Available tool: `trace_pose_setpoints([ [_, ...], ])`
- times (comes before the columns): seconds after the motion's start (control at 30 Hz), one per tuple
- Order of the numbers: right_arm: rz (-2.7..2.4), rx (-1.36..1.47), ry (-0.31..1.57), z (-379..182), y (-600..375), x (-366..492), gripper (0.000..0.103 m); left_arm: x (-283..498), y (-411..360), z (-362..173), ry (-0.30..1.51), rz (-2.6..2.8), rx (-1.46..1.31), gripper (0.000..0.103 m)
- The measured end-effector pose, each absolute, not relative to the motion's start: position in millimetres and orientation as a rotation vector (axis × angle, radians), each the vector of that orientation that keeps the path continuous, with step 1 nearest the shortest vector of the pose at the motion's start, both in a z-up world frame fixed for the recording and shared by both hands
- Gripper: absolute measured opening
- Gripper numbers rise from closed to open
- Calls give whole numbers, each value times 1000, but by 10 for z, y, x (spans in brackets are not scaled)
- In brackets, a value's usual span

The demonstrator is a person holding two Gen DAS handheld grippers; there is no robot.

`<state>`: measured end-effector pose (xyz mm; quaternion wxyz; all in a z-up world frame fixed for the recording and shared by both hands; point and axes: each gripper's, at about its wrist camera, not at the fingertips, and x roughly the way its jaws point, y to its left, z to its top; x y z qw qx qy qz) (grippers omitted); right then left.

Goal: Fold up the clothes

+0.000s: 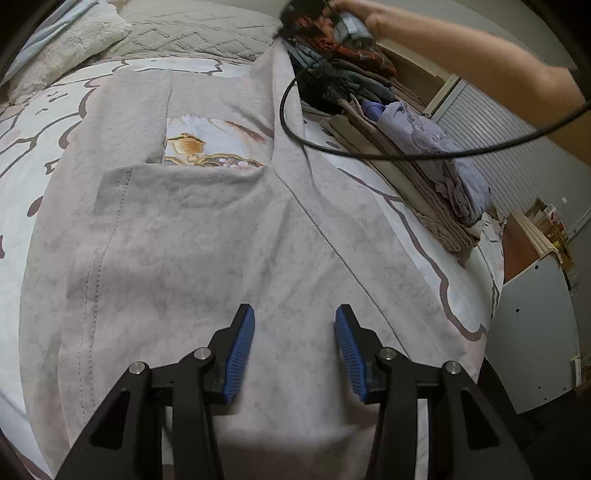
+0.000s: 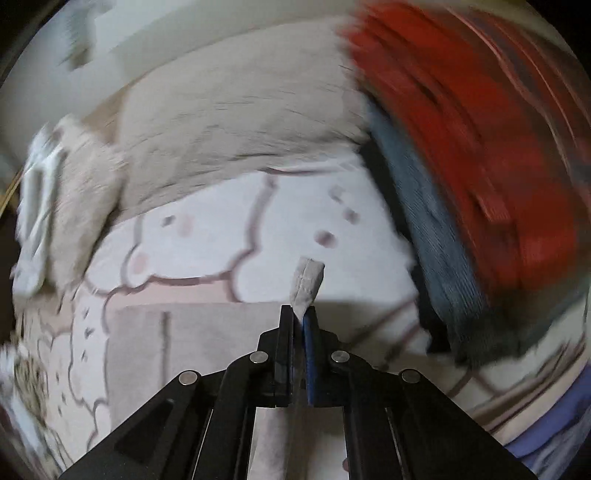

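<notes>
Blue-padded jaws of the right gripper [image 2: 303, 314] are pinched tight on a corner of the grey garment [image 1: 207, 236], a small tab of hemmed cloth poking out past the tips. The left gripper [image 1: 294, 332] hovers with its jaws partly apart over the near end of that garment, nothing between the pads. The garment lies spread on the patterned bedsheet [image 1: 33, 122], its far side already lifted toward the pile of folded clothes [image 1: 402, 144] at the bed's right edge, where a person's hand [image 1: 354, 14] holds the right tool. Judged from this, a fold is under way: next, carry the pinched corner across the garment and lay it flat, edges aligned.
</notes>
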<state>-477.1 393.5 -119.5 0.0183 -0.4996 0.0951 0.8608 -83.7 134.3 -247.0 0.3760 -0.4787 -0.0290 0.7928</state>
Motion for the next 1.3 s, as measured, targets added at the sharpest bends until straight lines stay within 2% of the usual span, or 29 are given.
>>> trace_pose_setpoints([
  [0.1,2717,-1631,80,-1201,3470,-4934,6,-816,1368,-2466,-49,2039,-1220,45],
  [0.17,2705,-1680,5,-1367,3203,-5053,6,-806,1374,-2463,-35,2043,-1220,45],
  [0.37,2630,-1716,27,-1899,2879,-5224,7,-796,1428,-2455,7,2055,-1223,45],
  [0.43,2628,-1699,45,-1898,2901,-5146,40,-795,1441,-2463,14,2055,-1225,46],
  [0.47,2639,-1688,61,-1837,2947,-5080,78,-797,1442,-2472,18,2054,-1225,46],
  [0.5,2656,-1688,75,-1760,3000,-5016,88,-800,1439,-2479,15,2054,-1226,46],
  [0.63,2732,-1732,176,-1357,3316,-4647,88,-776,1438,-2462,26,2069,-1227,46],
  [0.73,2791,-1701,113,-1013,3527,-4166,85,-732,1420,-2376,29,2092,-1226,46],
  [0.8,2828,-1678,24,-827,3625,-3775,61,-702,1358,-2276,-4,2107,-1218,46],
  [0.83,2839,-1683,-10,-760,3673,-3534,57,-692,1289,-2198,-32,2123,-1199,46],
  [0.87,2856,-1687,-19,-727,3707,-3338,47,-695,1209,-2113,-50,2143,-1181,46],
  [0.9,2875,-1690,-21,-705,3735,-3163,43,-711,1148,-2055,-50,2161,-1172,46],
  [0.97,2928,-1711,7,-715,3730,-2716,42,-774,1036,-1931,-37,2215,-1147,46],
  [1.07,2977,-1807,79,-974,3568,-2048,36,-974,977,-1776,30,2271,-1118,46],
  [1.13,2969,-1920,207,-1300,3398,-1675,34,-1110,1035,-1711,94,2268,-1110,46],
  [1.2,2920,-2056,357,-1675,3222,-1361,26,-1222,1190,-1667,184,2257,-1071,63],
  [1.3,2805,-2198,451,-2198,2996,-992,26,-1400,1423,-1712,297,2208,-1060,65],
])
